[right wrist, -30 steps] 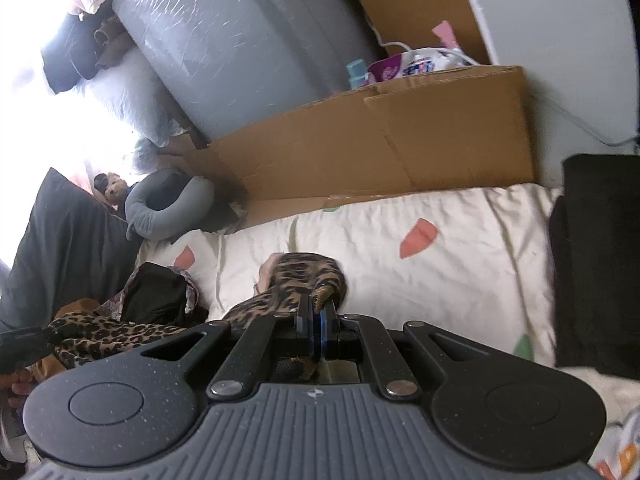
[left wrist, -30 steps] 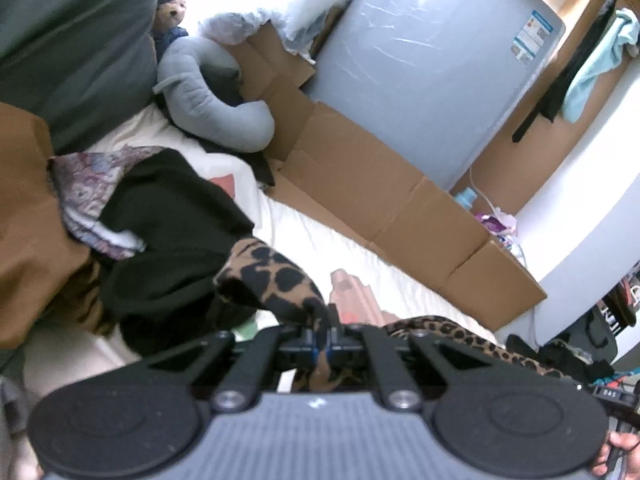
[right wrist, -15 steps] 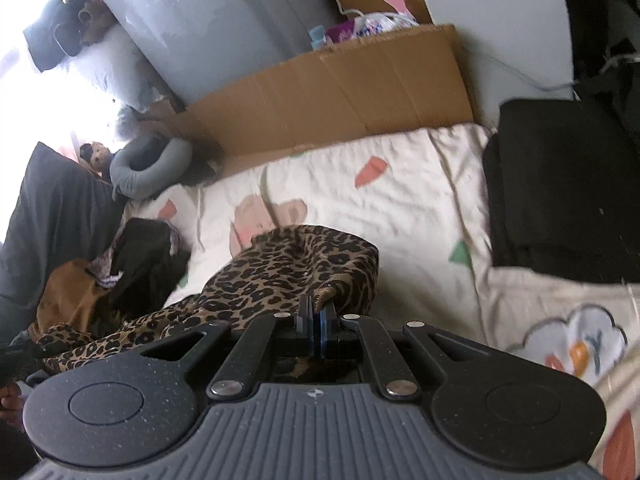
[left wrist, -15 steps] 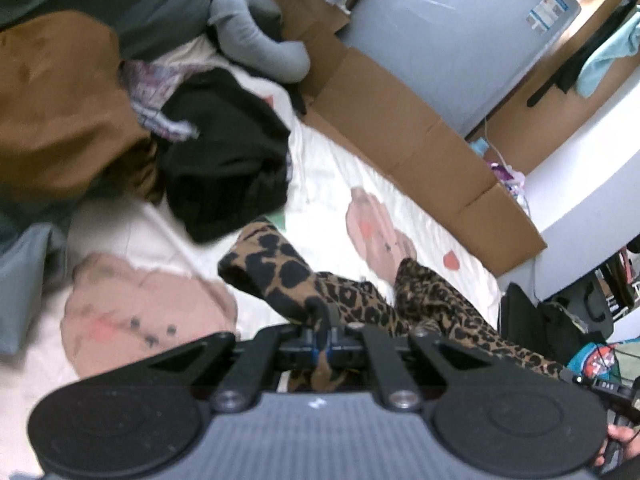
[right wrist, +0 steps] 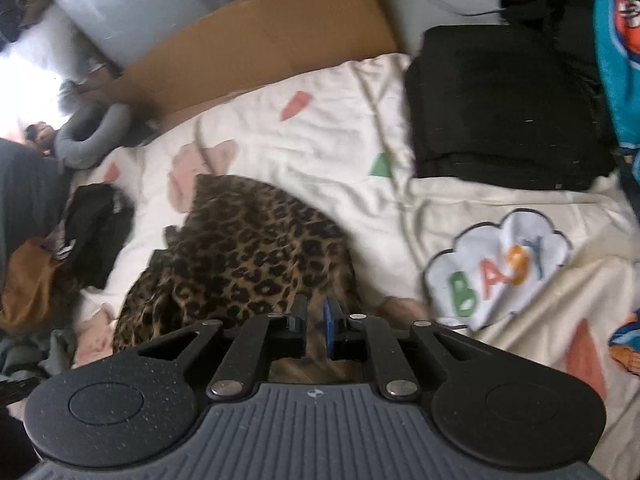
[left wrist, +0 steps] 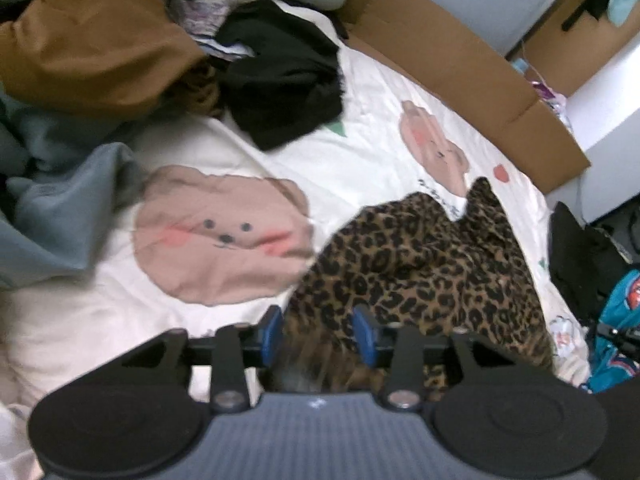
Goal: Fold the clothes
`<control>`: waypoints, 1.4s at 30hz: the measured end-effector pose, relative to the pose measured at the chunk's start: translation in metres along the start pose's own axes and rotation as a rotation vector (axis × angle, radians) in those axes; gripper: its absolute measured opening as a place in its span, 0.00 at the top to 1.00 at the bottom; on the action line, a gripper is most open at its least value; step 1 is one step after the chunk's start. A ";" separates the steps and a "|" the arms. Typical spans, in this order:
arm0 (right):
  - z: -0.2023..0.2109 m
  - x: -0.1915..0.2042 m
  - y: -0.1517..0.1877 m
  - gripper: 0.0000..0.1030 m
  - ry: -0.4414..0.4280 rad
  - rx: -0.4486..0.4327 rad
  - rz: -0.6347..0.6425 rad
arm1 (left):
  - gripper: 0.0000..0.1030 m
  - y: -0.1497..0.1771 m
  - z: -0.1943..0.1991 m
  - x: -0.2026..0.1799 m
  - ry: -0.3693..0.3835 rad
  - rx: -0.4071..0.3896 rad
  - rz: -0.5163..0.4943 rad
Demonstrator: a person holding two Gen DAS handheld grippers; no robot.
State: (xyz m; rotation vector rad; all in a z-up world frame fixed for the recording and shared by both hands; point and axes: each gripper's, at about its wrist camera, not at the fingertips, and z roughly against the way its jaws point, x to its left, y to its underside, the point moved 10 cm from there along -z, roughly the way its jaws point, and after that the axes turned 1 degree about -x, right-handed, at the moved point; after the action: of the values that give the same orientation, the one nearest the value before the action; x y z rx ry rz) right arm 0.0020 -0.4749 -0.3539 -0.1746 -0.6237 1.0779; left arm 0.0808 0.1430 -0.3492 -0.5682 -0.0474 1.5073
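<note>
A leopard-print garment [left wrist: 424,264] lies crumpled on the cream bedspread [left wrist: 360,152]; it also shows in the right wrist view [right wrist: 248,252]. My left gripper [left wrist: 318,332] is open just above the garment's near edge, with cloth showing between its blue pads. My right gripper [right wrist: 315,318] is open by a small gap over the garment's near edge, and holds nothing that I can see.
A heap of clothes sits at the left: brown [left wrist: 92,36], black [left wrist: 280,76] and grey-blue [left wrist: 52,216]. Folded black clothes [right wrist: 500,108] lie at the right. A cardboard sheet [right wrist: 260,52] lines the bed's far edge. A teal bag [left wrist: 618,328] is at the right.
Both grippers held the garment in the air, then lowered it onto the bed and opened. The garment now lies on the bedspread.
</note>
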 end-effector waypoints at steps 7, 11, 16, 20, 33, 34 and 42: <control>-0.008 -0.003 -0.025 0.56 0.036 -0.055 0.040 | 0.50 -0.024 -0.015 0.001 -0.033 -0.019 -0.042; -0.020 0.002 -0.039 0.51 0.015 -0.069 0.049 | 0.48 -0.042 -0.034 -0.006 -0.025 -0.030 -0.062; -0.041 0.012 -0.056 0.50 0.013 -0.070 0.094 | 0.48 -0.063 -0.058 -0.018 0.006 -0.022 -0.124; -0.059 0.020 -0.069 0.50 0.007 -0.073 0.122 | 0.46 -0.086 -0.084 -0.033 0.017 -0.033 -0.192; -0.123 0.068 -0.099 0.50 -0.067 -0.025 0.310 | 0.46 -0.132 -0.159 -0.080 0.049 0.000 -0.362; -0.127 0.070 -0.102 0.50 -0.069 -0.022 0.323 | 0.46 -0.132 -0.162 -0.083 0.054 0.007 -0.378; -0.157 0.084 -0.129 0.50 -0.077 -0.007 0.407 | 0.45 -0.130 -0.182 -0.103 0.102 0.049 -0.463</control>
State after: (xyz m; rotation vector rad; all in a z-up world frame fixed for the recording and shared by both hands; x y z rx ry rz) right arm 0.2152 -0.4387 -0.3945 -0.2749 -0.6770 1.4806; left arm 0.2599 -0.0081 -0.4251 -0.5492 -0.0583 1.0256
